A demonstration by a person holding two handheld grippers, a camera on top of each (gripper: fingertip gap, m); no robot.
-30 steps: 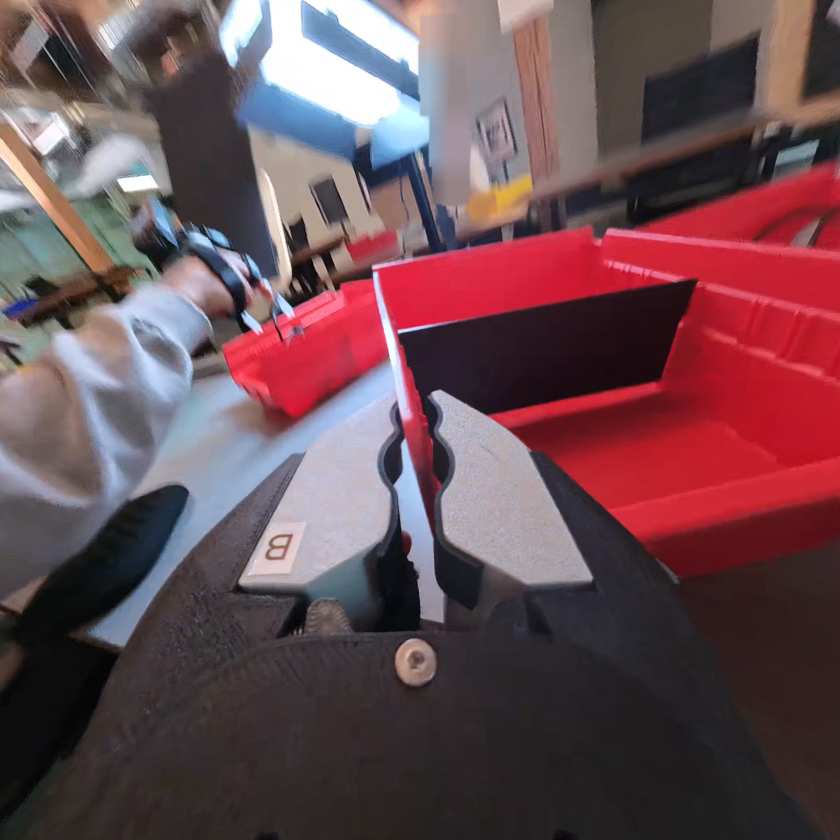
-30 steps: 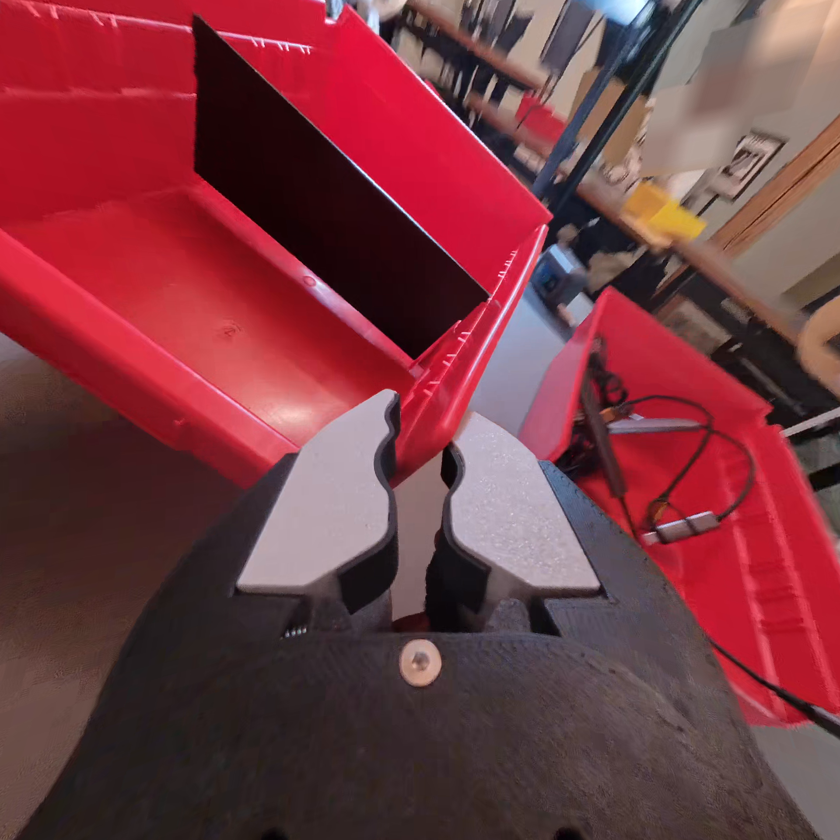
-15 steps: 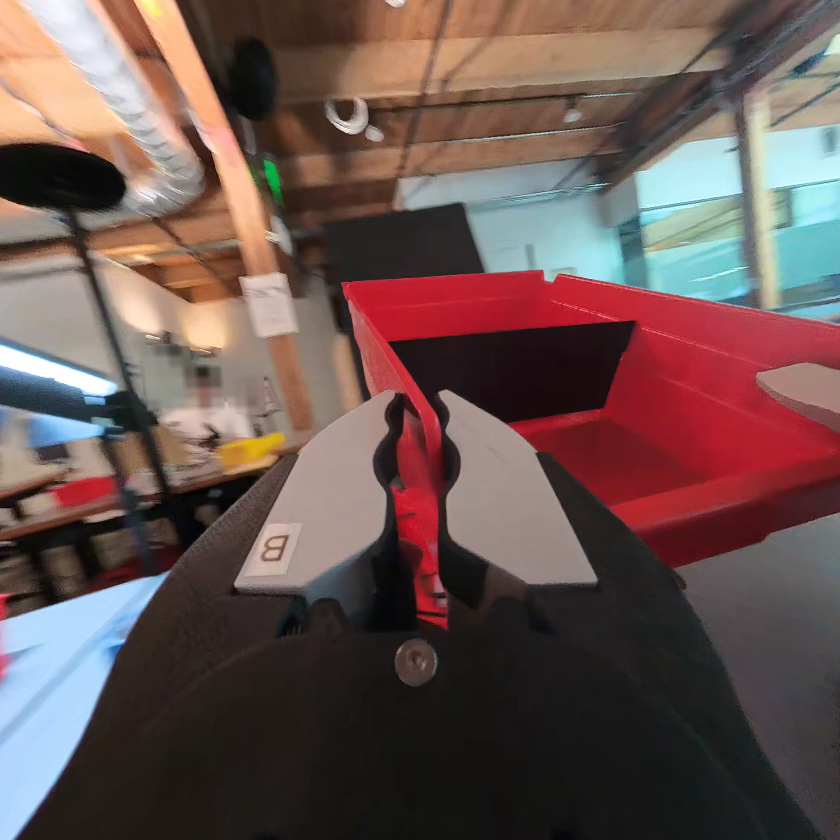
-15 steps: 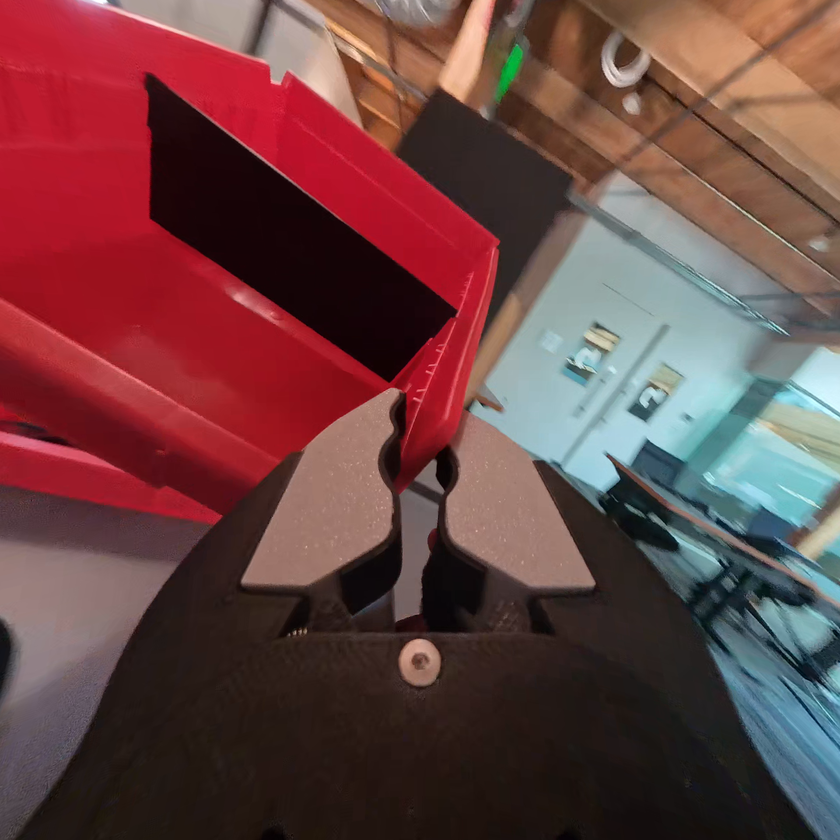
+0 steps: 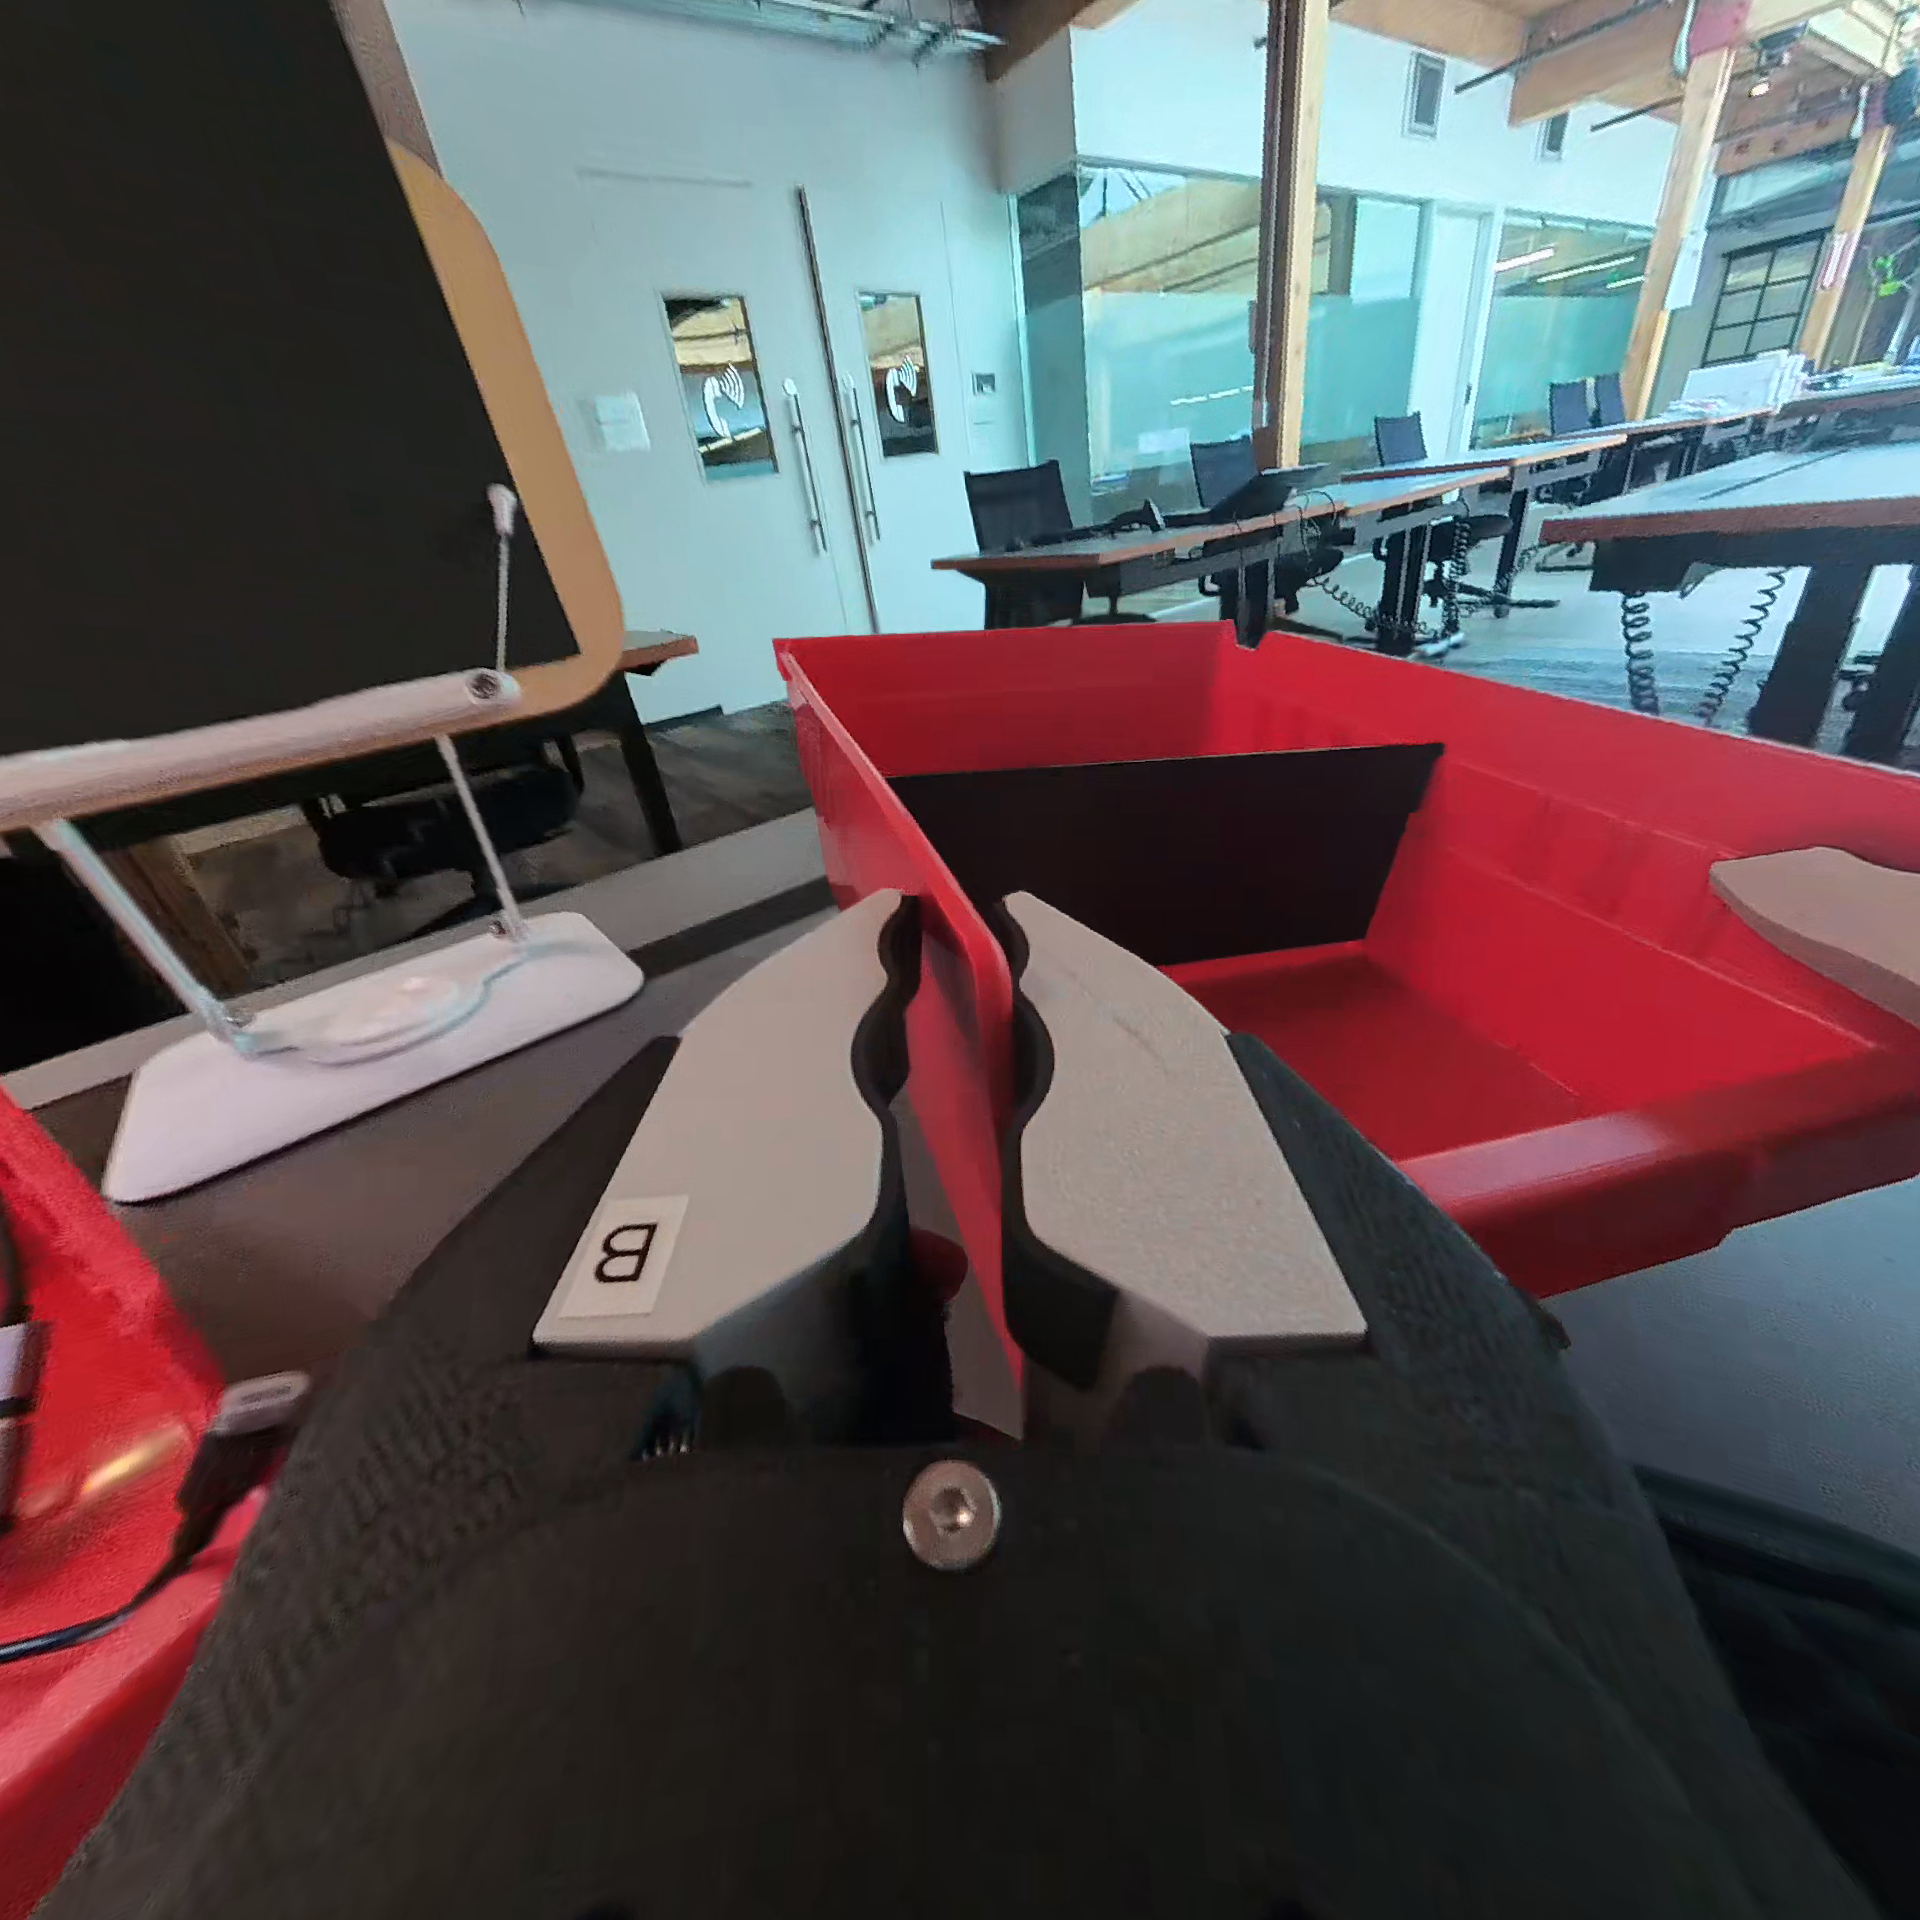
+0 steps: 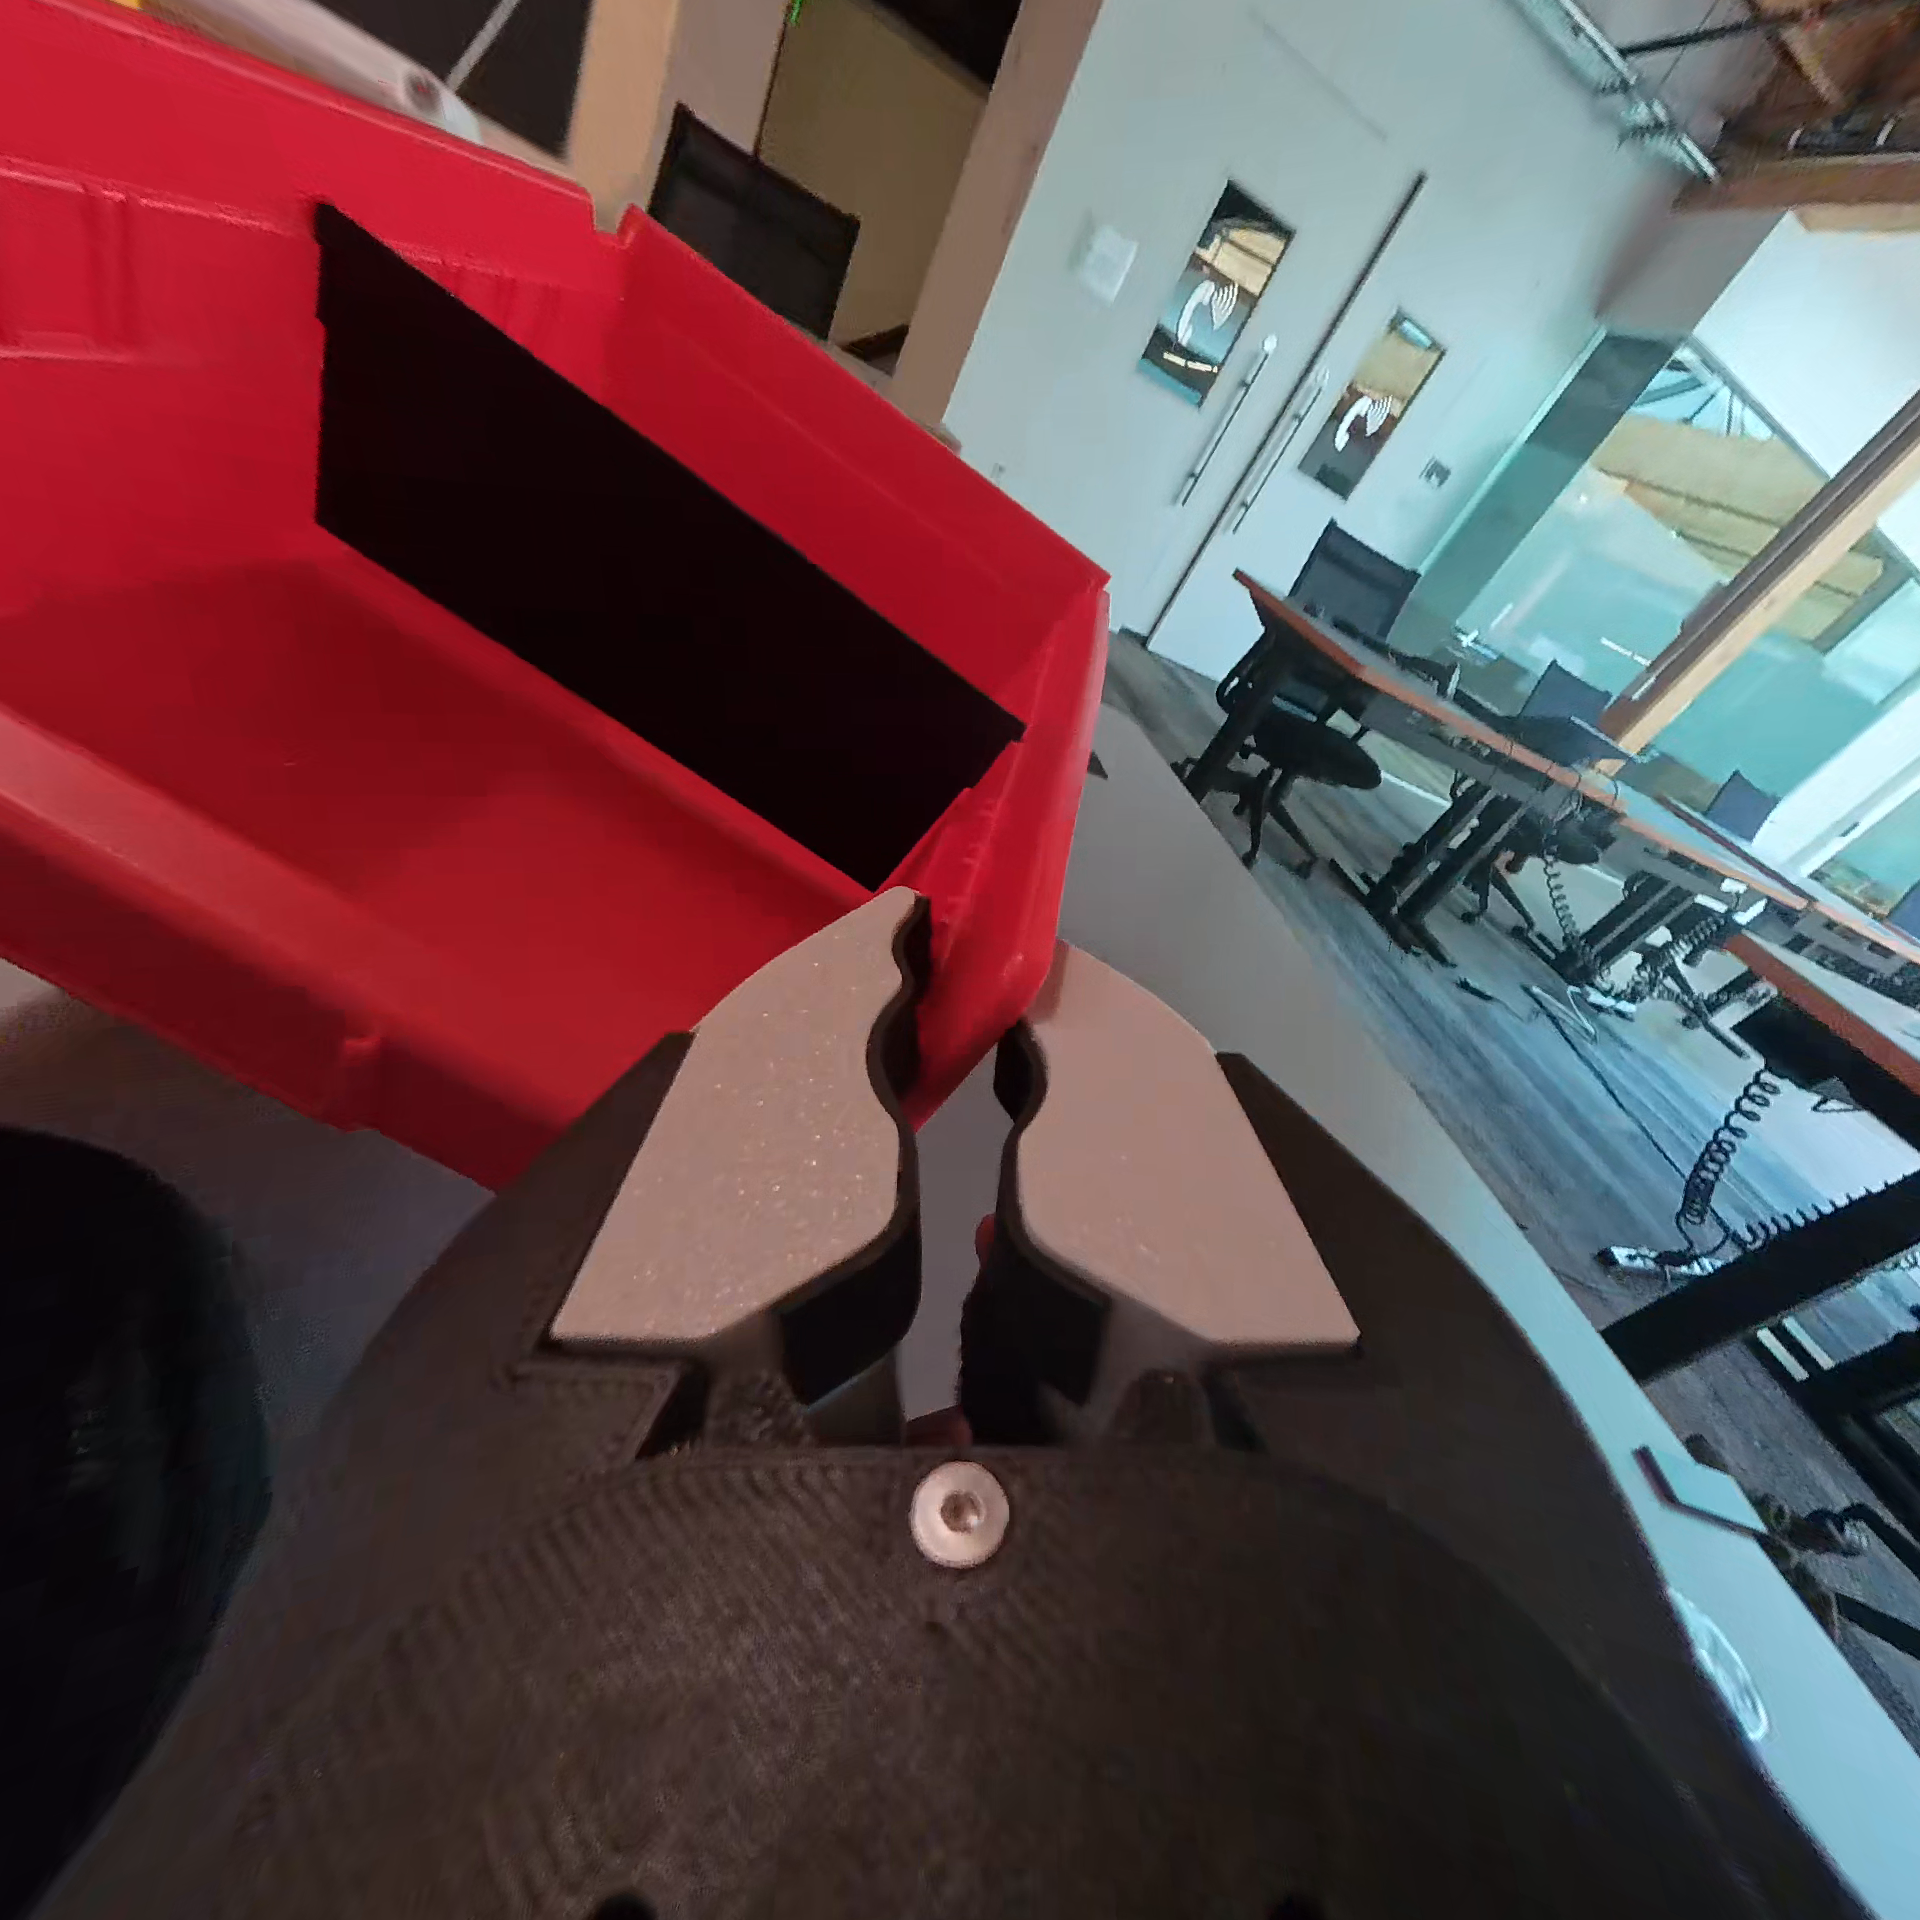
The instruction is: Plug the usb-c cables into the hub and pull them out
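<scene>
Two hand-held grippers clamp the opposite side walls of an empty red bin (image 5: 1558, 831), which sits tilted above a dark tabletop (image 5: 416, 1195). The left gripper (image 5: 961, 920) pinches the bin's left wall, its jaws nearly together on the thin plastic; the right gripper (image 6: 982, 945) grips the right wall at the near corner, jaws just as narrow. One grey finger of the right gripper also shows at the edge of the left wrist view.

The bin's long axis runs away from both cameras, with a black divider (image 5: 1143, 842) set across it partway back and its low open front toward the grippers. Nothing lies in the compartment nearest them.

No plugging is under way: this looks like a step of moving or setting down the bin. The task's own things are nearly out of sight. To the left of the held bin, at the bottom corner of the left wrist view, a second red bin (image 5: 73, 1351) holds a blurred grey connector (image 5: 260, 1392) with a thin dark cable; its direction cannot be told, and the hub cannot be made out.

The next move likely calls for lowering the bin level, letting go with both grippers, and reaching left to that second bin.

To the left of the held bin stands a white desk lamp (image 5: 364, 1018).
</scene>
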